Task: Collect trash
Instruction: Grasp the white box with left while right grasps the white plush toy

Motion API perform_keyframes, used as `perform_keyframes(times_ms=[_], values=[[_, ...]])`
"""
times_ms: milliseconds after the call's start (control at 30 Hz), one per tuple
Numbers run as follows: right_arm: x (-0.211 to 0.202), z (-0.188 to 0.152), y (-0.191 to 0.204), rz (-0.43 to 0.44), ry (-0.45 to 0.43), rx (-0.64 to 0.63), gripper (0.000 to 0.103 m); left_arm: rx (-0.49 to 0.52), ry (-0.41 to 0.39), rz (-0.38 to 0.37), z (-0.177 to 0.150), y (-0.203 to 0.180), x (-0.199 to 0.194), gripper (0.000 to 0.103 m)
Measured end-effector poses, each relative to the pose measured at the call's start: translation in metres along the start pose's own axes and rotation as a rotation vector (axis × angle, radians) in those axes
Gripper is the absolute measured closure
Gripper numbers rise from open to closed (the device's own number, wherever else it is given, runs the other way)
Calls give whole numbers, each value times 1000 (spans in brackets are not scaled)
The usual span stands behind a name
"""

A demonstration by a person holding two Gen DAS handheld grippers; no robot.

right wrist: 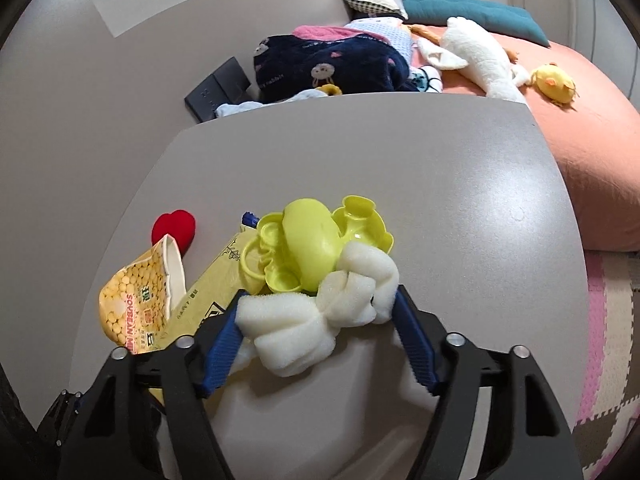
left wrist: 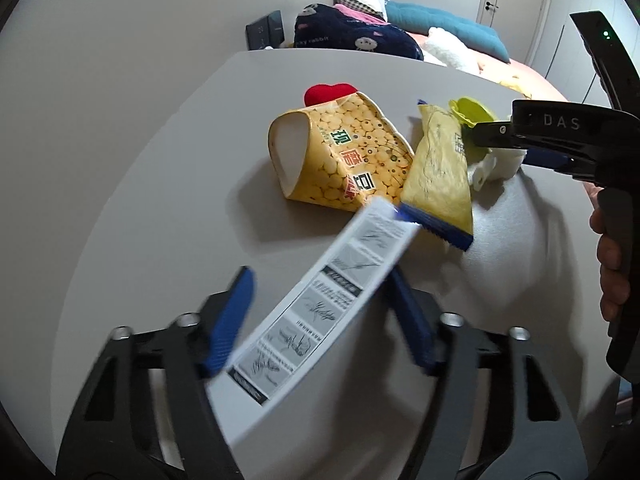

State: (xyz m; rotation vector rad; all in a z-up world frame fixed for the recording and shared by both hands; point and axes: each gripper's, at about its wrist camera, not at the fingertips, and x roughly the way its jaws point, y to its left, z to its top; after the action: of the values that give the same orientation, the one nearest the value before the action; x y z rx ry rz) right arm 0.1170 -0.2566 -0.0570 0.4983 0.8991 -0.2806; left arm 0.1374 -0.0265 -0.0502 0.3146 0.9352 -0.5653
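- The left gripper (left wrist: 320,296) has its two blue fingers (left wrist: 228,320) spread wide apart, and a white paper strip (left wrist: 320,300) lies slanted in the gap; whether a finger touches it is not clear
- The right gripper (right wrist: 320,320) has its jaws wide, standing at both sides of a white foam piece (right wrist: 320,316), with both pads close against the foam
- A hand (left wrist: 612,268) holds the right gripper's handle, at the right edge of the left view

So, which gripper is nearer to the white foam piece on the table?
Right. The right gripper has its open fingers on either side of the white foam piece. The left gripper is back across the table, its open fingers around a printed leaflet.
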Motion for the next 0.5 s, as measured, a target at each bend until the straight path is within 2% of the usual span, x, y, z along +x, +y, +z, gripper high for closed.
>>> perform_keyframes(times_ms=[100, 200, 367, 500], values=[[-1, -1, -2, 15, 0, -17, 45, -16, 12, 2, -1, -2, -3, 62], [-2, -2, -5, 34, 0, -29, 51, -39, 20, -2, -5, -6, -8, 70], [-7, -7, -13, 96, 26, -45, 61, -84, 10, 28, -13, -13, -13, 74], [-13, -15, -15, 140, 38, -71, 65, -215, -13, 46, -20, -9, -17, 75]])
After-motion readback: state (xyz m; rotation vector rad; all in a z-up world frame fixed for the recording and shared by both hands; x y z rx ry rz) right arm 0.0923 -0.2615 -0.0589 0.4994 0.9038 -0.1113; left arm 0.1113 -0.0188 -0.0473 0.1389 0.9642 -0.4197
